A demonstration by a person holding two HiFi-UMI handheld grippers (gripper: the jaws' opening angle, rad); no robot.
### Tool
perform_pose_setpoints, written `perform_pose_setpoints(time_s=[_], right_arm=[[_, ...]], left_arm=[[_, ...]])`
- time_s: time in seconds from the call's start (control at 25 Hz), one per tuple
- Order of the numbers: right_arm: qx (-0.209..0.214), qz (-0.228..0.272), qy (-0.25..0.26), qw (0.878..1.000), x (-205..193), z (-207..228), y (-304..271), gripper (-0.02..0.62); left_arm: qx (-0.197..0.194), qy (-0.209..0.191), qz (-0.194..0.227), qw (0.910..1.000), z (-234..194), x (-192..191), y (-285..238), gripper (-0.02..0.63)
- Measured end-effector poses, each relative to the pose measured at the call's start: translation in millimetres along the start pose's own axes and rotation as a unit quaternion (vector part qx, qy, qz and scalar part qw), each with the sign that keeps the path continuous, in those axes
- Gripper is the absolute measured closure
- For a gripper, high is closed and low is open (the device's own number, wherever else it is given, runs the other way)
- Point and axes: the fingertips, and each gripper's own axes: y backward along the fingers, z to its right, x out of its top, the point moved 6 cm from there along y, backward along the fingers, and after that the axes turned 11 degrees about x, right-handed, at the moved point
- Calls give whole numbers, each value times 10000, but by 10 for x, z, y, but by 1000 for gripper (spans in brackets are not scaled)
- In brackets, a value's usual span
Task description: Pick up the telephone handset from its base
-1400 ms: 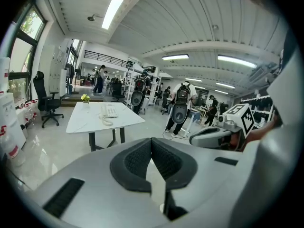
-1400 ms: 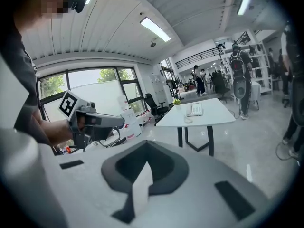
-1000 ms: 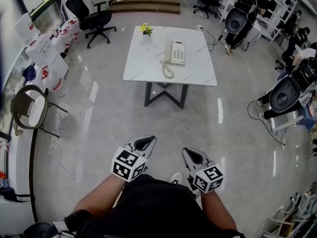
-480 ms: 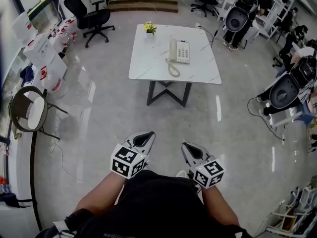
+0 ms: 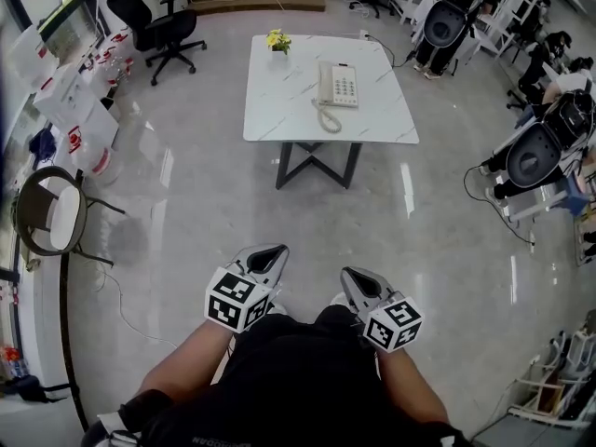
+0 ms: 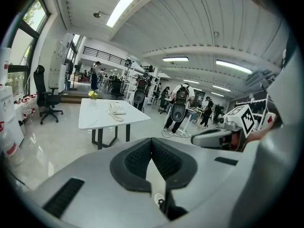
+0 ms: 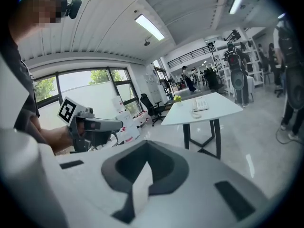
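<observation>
At the left edge of the head view a round chair (image 5: 51,214) stands on the glossy floor (image 5: 186,203), and a black office chair (image 5: 149,21) sits in the upper left. A white table (image 5: 279,101) fills the upper middle, with yellow flowers (image 5: 277,39) near its far left corner. The telephone (image 5: 337,85) lies right of the table's centre. The handset (image 5: 326,82) rests on the base along its left side, and the coiled cord (image 5: 328,119) loops toward the near edge.

In the lower middle, well apart from the table, the left tool (image 5: 270,254) points toward it. Its own view shows the jaws clenched together with nothing between them. Just to its right, the right tool (image 5: 352,277) is likewise clenched and empty. Black machines (image 5: 535,161) stand along the right edge.
</observation>
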Motion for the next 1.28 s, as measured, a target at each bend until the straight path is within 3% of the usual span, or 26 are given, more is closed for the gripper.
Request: perform_pose_setpoints(time_s=[0.44,1.28], right_arm=[[-78,142,-108,9998,193,348,-72,594],[293,359,69,9989,1292,1970,-389,594]], left_arm=[[-149,-83,-47,9998,40,169,-372,604],[340,-155,63,9993,6,1198,-1785,604]])
